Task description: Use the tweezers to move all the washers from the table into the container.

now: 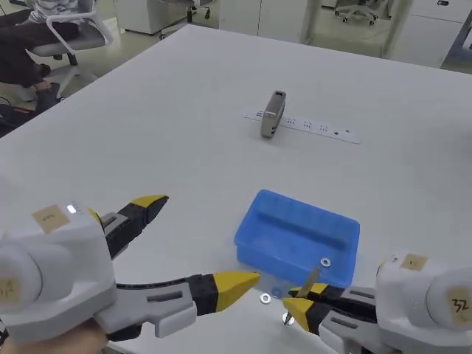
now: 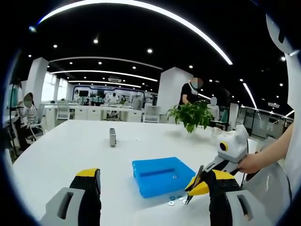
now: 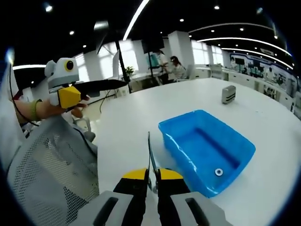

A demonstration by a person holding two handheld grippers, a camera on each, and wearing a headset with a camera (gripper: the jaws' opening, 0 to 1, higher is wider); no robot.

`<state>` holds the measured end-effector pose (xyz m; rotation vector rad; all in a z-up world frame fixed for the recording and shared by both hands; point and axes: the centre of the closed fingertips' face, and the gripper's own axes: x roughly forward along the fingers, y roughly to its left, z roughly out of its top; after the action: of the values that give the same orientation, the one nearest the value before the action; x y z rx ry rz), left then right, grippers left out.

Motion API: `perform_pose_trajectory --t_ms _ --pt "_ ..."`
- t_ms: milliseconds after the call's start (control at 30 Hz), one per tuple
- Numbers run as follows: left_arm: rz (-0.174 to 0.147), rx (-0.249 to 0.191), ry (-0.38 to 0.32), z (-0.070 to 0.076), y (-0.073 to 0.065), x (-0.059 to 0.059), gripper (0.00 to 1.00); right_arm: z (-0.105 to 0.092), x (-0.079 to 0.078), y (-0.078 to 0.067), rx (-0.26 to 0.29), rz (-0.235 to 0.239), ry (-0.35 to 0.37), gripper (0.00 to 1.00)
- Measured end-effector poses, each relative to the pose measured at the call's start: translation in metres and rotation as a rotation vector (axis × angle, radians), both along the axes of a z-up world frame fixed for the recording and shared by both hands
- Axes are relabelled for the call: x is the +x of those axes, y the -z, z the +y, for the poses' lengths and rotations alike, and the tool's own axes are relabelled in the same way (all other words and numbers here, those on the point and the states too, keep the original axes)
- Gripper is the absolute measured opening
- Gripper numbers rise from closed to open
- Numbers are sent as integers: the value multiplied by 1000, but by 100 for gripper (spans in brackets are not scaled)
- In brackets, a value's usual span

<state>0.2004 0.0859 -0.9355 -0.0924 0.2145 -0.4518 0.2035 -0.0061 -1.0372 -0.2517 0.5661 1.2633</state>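
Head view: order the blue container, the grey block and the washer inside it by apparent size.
1. blue container
2. grey block, farther from the camera, so likely understated
3. washer in the container

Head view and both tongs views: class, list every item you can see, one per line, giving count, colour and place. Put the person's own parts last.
table: one, white, under everything
container: one, blue, on the near part of the table
washer in container: one, silver, by its near right corner
washers on table: at least two, silver, just in front of the container
tweezers: one pair, grey metal, tips down by the loose washers
grey block: one, upright, farther back
white strip: one, dark marks, flat by the block
potted plant: one, green, beyond the table
left tongs: yellow-tipped, open, left of the container
right tongs: yellow-tipped, shut on the tweezers
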Motion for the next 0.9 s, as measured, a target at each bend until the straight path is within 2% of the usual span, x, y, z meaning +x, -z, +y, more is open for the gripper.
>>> perform_pose_trajectory --t_ms 167,500,700,767,900 --pt "-4 -7 7 -1 -1 0 98 1 -3 1 -19 -39 -36 3" --pt "-4 -7 4 -1 -1 0 98 0 -1 0 -11 -45 -43 2" --pt "-6 -5 3 0 -1 0 99 -3 6 0 36 31 18 2" --pt "-7 -3 1 0 -1 0 99 -3 10 -3 68 68 49 2" --pt "-15 1 -10 3 -3 0 99 -5 17 -14 109 89 76 2"
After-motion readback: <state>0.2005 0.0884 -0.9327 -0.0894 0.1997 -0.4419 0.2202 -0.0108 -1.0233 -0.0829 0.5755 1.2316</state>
